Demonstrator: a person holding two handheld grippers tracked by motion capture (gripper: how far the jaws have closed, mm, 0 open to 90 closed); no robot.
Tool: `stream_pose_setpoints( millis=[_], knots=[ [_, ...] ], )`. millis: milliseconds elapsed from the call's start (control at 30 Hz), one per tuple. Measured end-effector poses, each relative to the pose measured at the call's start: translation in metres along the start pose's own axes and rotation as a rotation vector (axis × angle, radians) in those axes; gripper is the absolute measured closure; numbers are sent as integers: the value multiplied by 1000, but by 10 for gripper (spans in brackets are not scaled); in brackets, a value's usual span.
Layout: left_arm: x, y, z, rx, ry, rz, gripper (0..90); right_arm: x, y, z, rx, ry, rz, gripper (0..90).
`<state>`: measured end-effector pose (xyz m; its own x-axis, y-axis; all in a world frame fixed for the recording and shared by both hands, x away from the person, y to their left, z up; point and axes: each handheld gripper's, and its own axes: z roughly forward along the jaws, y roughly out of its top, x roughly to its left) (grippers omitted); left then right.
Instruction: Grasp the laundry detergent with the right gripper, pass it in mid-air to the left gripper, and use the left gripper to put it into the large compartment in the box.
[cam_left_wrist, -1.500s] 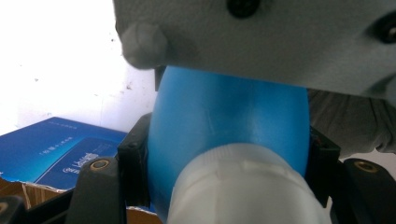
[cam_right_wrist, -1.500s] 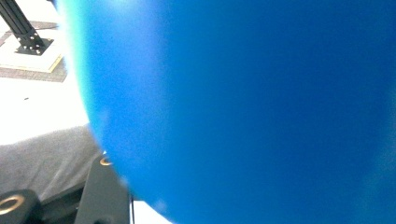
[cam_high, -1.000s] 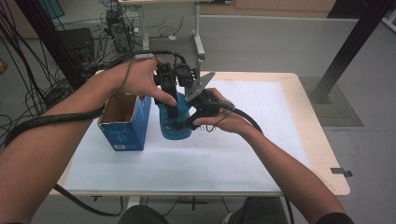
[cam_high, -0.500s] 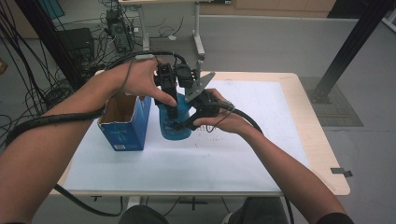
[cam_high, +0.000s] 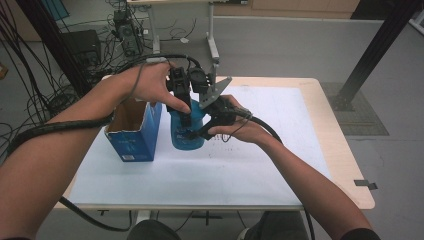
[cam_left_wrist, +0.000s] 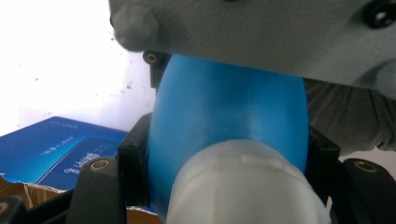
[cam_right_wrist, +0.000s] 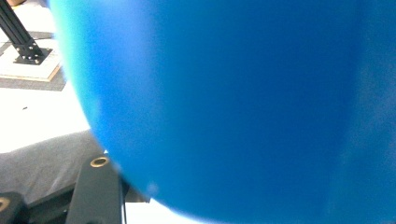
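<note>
The blue bottle stands upright on the white table, just beside the open blue carton, on the carton's right side as the high view shows it. Both grippers meet at this bottle.

The left gripper comes down from above the bottle and its jaws are closed on the upper part, near the white cap. In the left gripper view the blue body sits tight between the two black jaws, so this hold keeps the bottle steady and upright.

The right gripper reaches the bottle from the side away from the carton, lower on the body. Its jaws have just been opening a little. In the right gripper view the blue wall is very close and blurred, and only one jaw can be seen, so probably the pads do not press on it any more, but I cannot tell this for sure.

I judge that the bottle is being passed to the left gripper alone, perhaps to lift it toward the carton, whose top is open to receive it.
</note>
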<state>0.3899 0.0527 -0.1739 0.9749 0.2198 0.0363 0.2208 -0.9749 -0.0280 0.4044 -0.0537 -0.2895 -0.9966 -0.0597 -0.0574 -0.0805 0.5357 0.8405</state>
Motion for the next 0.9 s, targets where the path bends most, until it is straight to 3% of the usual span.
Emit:
stream_pose_setpoints(
  millis=[433, 533, 667, 767, 900],
  knots=[
    [1, -2, -3, 0, 5, -10, 369, 2, -1, 0, -3, 6, 21, 340],
    [2, -3, -3, 4, 5, -15, 369, 1, -2, 0, 11, -10, 20, 313],
    [4, -4, -2, 5, 6, -27, 369, 1, -4, -3, 16, -6, 44, 239],
    [6, -5, -3, 5, 10, -46, 369, 0, -7, -10, 37, -34, 69, 170],
    [12, -6, -5, 8, 10, -79, 369, -1, -16, -21, 41, -55, 134, 113]
  ],
)
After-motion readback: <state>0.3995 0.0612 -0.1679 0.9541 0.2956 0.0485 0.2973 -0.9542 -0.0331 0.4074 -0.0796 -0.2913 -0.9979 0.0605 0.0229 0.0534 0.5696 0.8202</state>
